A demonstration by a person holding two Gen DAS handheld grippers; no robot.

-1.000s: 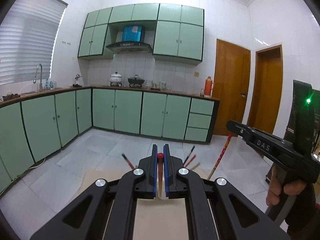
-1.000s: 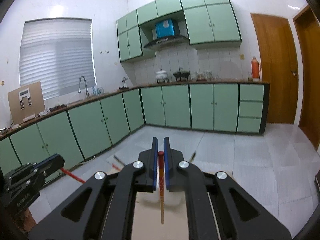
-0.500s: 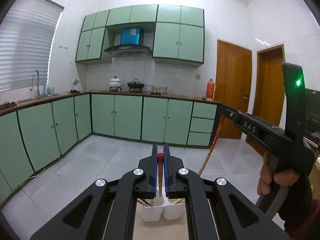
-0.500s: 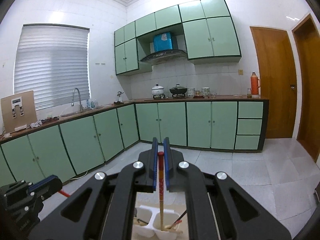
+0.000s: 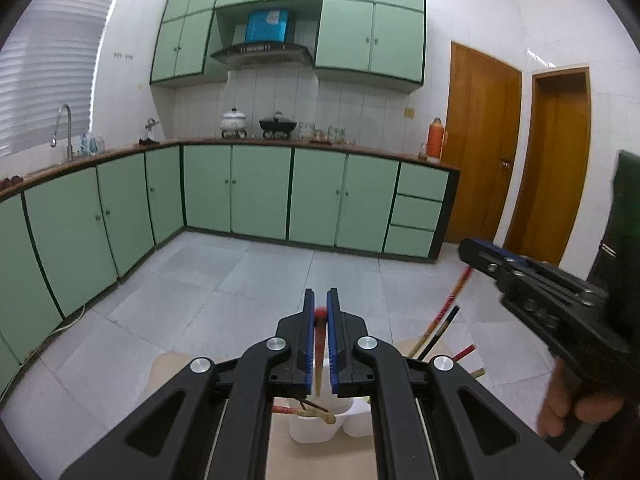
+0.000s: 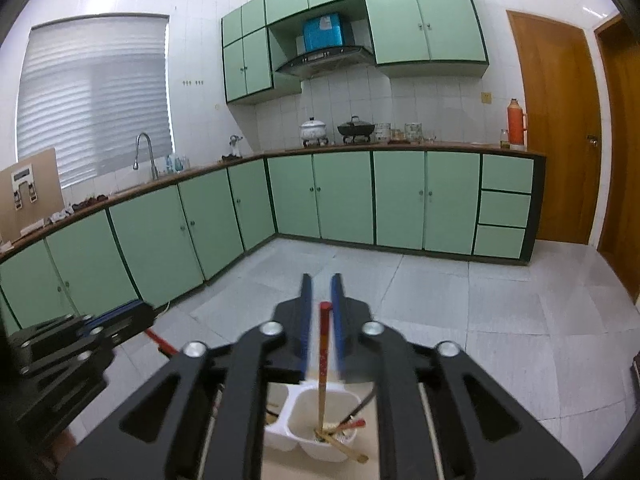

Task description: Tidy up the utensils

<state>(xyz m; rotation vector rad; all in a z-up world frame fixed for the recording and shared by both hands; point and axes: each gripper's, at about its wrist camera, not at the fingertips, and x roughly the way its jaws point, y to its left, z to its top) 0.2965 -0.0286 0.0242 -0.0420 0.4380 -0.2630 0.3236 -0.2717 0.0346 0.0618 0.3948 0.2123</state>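
1. Left wrist view: the left gripper (image 5: 319, 346) is clamped on a red-capped chopstick (image 5: 319, 356), gripped just below its cap and hanging down over the left compartment of the white holder (image 5: 316, 430). A few utensils already lie in that compartment.
2. Same view: the right gripper (image 5: 466, 249) shows from the side at the right edge, its own chopstick (image 5: 446, 308) slanting down toward the holder; the jaw gap cannot be read from here.
3. Right wrist view: the right gripper (image 6: 320, 312) has its jaws parted a little wider than the chopstick (image 6: 322, 364) between them — whether either pad touches it I cannot tell. The stick's lower end rests in the right compartment of the holder (image 6: 308, 432), among other chopsticks.
4. Handling, as a judgement: each stick looks light, stiff, thin and smooth, likely to pivot or slip in the pads — taking hold near the capped end suits a vertical drop.
5. Only the right wrist view shows the tip's landing place; only the left shows the 2 sticks' relative tilt.
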